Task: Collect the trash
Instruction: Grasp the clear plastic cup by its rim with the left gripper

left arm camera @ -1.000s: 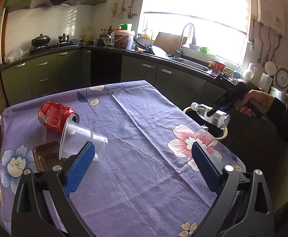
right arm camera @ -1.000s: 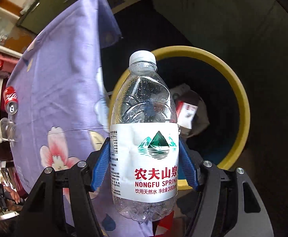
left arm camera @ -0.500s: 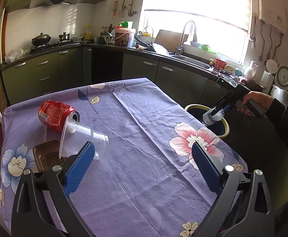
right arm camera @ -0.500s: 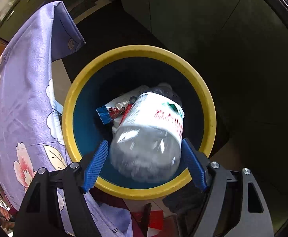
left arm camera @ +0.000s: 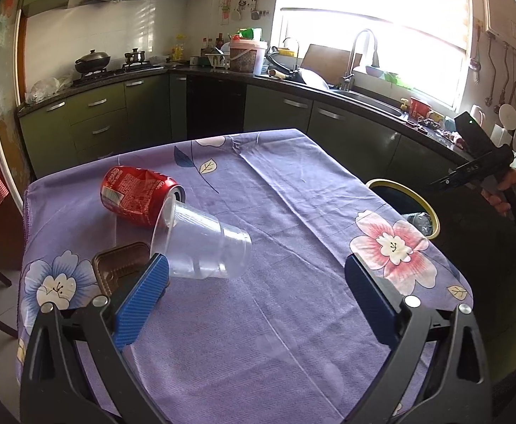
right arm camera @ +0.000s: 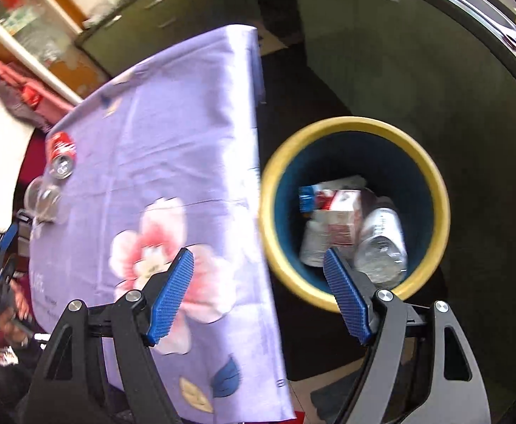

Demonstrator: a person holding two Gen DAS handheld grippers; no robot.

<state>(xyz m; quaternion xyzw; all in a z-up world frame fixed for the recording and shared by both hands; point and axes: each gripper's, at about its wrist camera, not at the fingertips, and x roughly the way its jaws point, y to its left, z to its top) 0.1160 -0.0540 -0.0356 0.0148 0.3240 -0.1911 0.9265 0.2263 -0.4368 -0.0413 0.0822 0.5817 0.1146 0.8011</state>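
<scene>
Tabletop (left arm camera: 293,335): one can (left arm camera: 135,196), one cup (left arm camera: 201,247)

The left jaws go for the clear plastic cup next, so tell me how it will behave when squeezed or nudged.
The clear plastic cup looks thin-walled and empty, so it is probably very light and may buckle under a firm squeeze. It lies on its side on the tablecloth, so a nudge would likely roll it. Its rim sits against the red can, which might block rolling that way.

Right tool (right arm camera: 258,296) stands wide, nothing between its pads. Water bottle (right arm camera: 381,243) lies inside yellow-rimmed bin (right arm camera: 349,122) at three o'clock; red can (right arm camera: 61,150) on surface (right arm camera: 173,134) at nine.
</scene>
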